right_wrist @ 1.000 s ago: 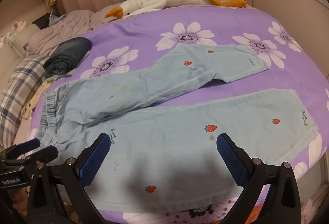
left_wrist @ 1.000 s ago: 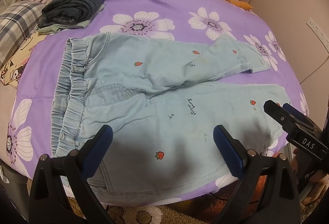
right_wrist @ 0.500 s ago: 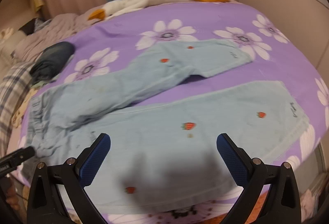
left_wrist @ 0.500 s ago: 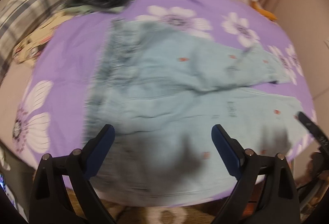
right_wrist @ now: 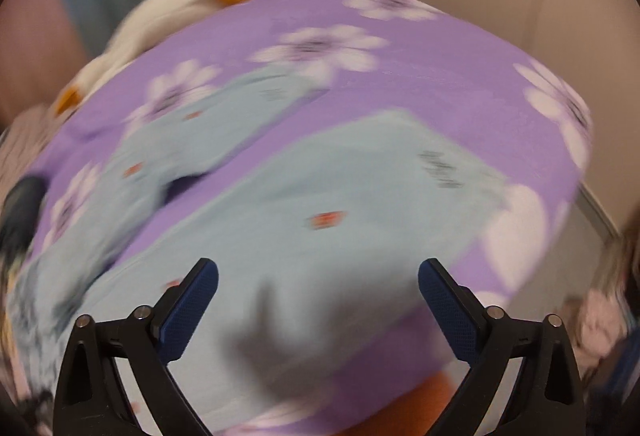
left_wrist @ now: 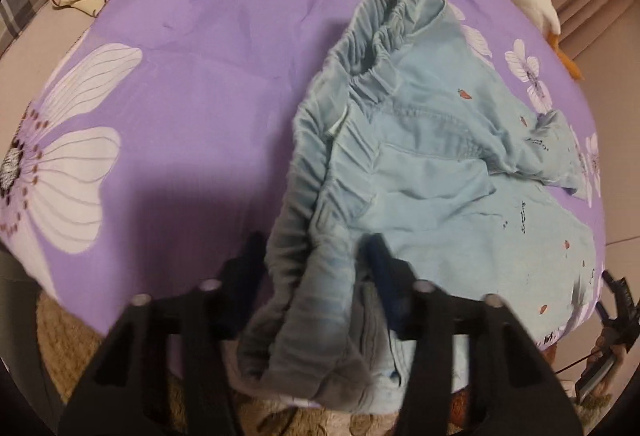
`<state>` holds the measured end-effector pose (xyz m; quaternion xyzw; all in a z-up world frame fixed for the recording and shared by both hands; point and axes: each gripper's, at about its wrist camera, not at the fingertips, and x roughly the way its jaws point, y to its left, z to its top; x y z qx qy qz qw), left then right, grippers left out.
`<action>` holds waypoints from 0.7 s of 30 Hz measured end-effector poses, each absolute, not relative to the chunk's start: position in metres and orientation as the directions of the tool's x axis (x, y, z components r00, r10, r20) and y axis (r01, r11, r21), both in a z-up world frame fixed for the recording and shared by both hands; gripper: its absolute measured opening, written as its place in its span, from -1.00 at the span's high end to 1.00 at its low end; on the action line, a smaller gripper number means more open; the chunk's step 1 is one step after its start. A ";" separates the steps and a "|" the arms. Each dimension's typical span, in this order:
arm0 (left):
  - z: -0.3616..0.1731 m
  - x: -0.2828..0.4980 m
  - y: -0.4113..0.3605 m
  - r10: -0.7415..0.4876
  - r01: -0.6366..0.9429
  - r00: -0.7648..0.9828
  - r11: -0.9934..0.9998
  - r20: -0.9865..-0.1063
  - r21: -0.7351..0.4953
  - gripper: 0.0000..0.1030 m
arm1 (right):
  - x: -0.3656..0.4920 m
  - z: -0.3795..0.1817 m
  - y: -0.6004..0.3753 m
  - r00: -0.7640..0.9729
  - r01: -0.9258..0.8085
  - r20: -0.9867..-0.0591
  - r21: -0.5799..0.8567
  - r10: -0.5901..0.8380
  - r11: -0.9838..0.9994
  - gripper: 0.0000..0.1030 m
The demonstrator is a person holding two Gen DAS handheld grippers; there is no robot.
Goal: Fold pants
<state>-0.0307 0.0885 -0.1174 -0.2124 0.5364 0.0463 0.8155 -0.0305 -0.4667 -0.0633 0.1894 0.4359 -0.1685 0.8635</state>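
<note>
Both wrist views low, close over bed (left_wrist: pixel 208 83) — share pants (left_wrist: pixel 440 171).

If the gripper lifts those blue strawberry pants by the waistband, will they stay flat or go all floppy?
Probably floppy: where the left gripper pinches the waistband, the pants already bunch and sag. The legs would likely dangle and drag over the purple bedsheet, since the right gripper hangs open above them. They look soft, so slipping seems unlikely.

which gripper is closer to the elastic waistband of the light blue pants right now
Left. The left gripper has the waistband bunched between its fingers; the right gripper hovers open over a pant leg.
</note>
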 end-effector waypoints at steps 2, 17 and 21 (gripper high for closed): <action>-0.118 -0.031 0.093 -0.193 -0.297 0.436 0.891 -0.879 -0.343 0.45 | -0.035 -0.072 -0.497 0.538 0.499 -0.835 0.207 -0.114 0.841 -0.59; -0.073 -0.059 0.141 -0.094 -0.381 0.535 0.860 -0.840 -0.339 0.72 | -0.060 -0.068 -0.531 0.627 0.552 -0.778 0.486 0.046 0.677 0.92; -0.104 -0.063 0.156 -0.099 -0.445 0.456 0.835 -0.885 -0.323 0.70 | -0.065 -0.069 -0.503 0.589 0.565 -0.808 0.428 0.018 0.705 0.93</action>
